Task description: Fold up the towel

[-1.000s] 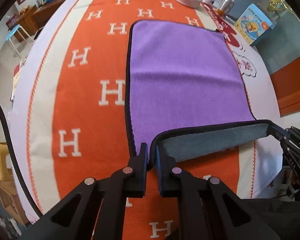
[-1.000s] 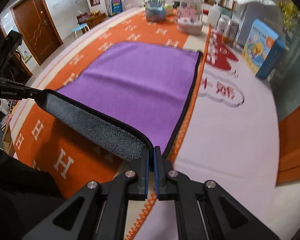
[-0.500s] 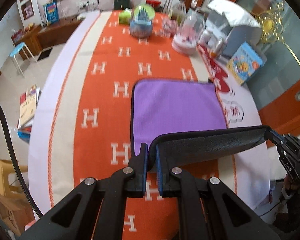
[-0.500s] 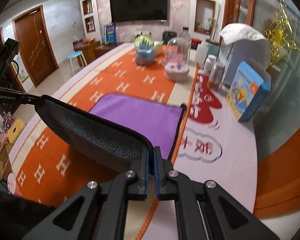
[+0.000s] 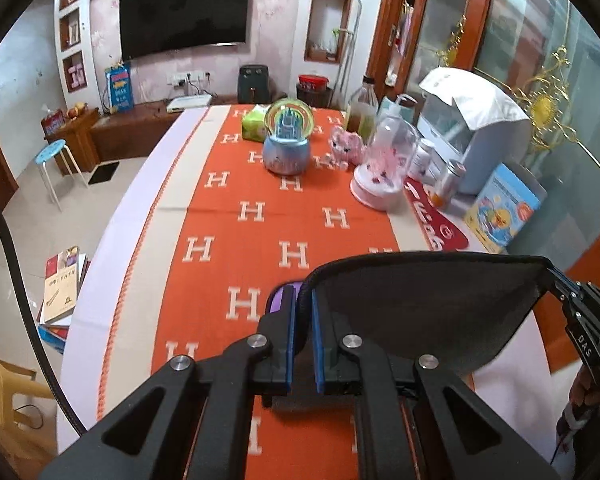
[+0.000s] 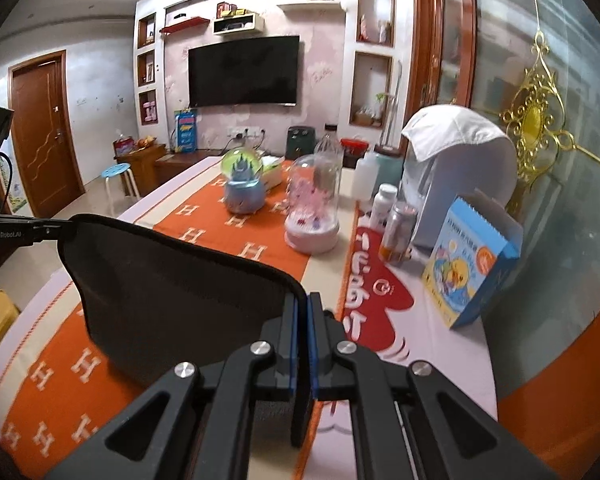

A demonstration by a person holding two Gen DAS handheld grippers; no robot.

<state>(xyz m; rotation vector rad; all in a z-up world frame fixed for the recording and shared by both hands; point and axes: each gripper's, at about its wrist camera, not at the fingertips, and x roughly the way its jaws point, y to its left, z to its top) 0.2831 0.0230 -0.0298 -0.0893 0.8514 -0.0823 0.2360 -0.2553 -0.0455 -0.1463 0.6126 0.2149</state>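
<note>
The towel (image 5: 424,312) is purple on one face and dark grey on the other, with a black hem. My left gripper (image 5: 302,312) is shut on one near corner. My right gripper (image 6: 302,312) is shut on the other near corner. Both hold the near edge raised above the table, and the grey underside (image 6: 172,300) hangs stretched between them and faces the cameras. Only a sliver of purple (image 5: 278,300) shows by the left fingers. The rest of the towel is hidden behind the raised part.
The table wears an orange cloth with white H marks (image 5: 252,248). At the far end stand a snow globe (image 5: 286,144), a pink glass dome (image 5: 384,168), bottles (image 6: 396,232), a white appliance (image 6: 456,176) and a blue box (image 6: 472,272). A stool (image 5: 54,160) and books (image 5: 62,284) are on the floor at left.
Both grippers have lifted the towel's near edge higher and carried it forward. The flat purple face has gone out of view, and the grey underside now fills the lower middle of both views.
</note>
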